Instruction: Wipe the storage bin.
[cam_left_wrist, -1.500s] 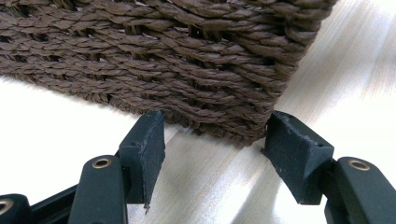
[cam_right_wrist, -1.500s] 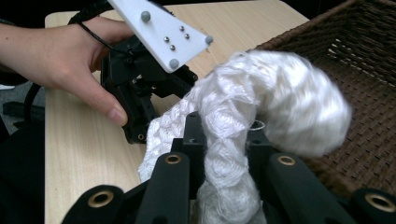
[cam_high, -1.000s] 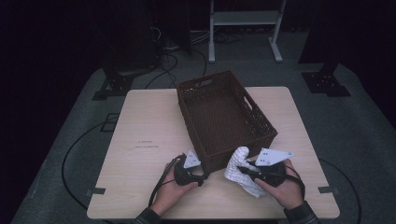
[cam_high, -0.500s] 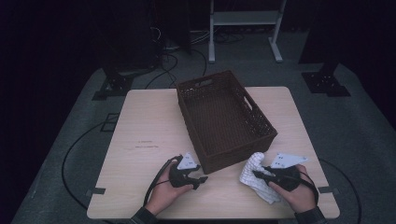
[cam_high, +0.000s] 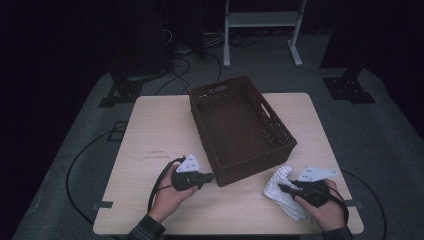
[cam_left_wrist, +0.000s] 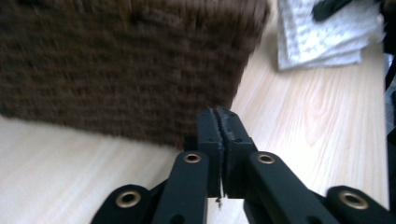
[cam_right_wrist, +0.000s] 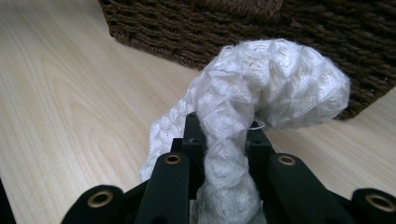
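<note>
The white knitted cloth (cam_high: 285, 192) lies bunched on the tabletop (cam_high: 160, 125) just right of the brown basket (cam_high: 240, 127), a fold clamped in your right gripper (cam_high: 283, 188), so lift it clear of the rim before swinging inward, while your left gripper (cam_high: 209, 176), jaws together and empty, steadies the basket's near corner.

Each gripper is black, built of flat linked bars that carry brass-coloured rivets at the joints. The left gripper (cam_high: 196, 178) ends in two blocky fingers (cam_left_wrist: 208, 135) with rough, ridged inner faces. The right gripper (cam_high: 295, 189) has the same bars and rivets. Each bears a pale grey three-cornered plate on top, dotted with small dark marks — and a black cable loops from each. A dark checked sleeve covers the left wrist.
</note>
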